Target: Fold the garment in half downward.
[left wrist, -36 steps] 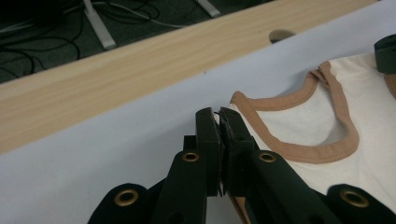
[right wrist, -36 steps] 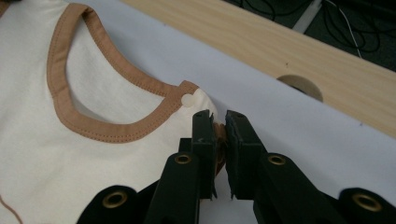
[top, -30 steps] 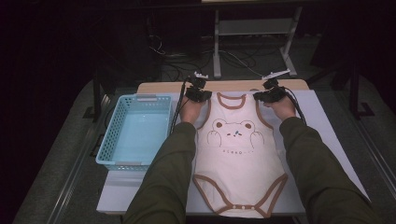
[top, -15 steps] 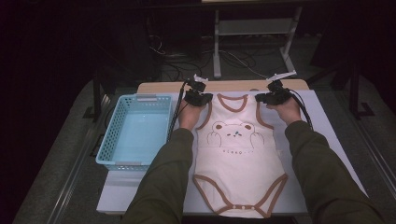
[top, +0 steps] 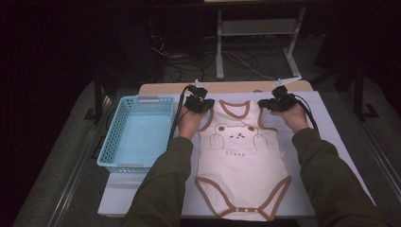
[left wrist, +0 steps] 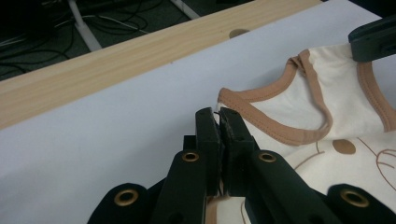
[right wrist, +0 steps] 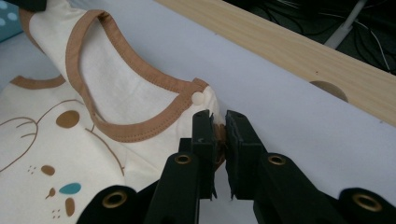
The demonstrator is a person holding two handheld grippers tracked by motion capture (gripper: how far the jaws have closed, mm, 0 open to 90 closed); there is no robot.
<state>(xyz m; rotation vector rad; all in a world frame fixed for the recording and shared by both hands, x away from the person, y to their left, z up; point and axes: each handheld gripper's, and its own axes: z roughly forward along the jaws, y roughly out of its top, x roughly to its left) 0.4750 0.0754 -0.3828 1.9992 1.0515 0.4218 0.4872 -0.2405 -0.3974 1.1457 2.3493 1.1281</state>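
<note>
cream bodysuit (top: 240, 161) with brown trim and bear print.

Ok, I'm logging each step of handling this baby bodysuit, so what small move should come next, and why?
Probably fold the top toward the person. The left claw and right claw are each shut on a shoulder strap of the bodysuit, which lies flat on the white sheet, with the blue basket beside it.
</note>
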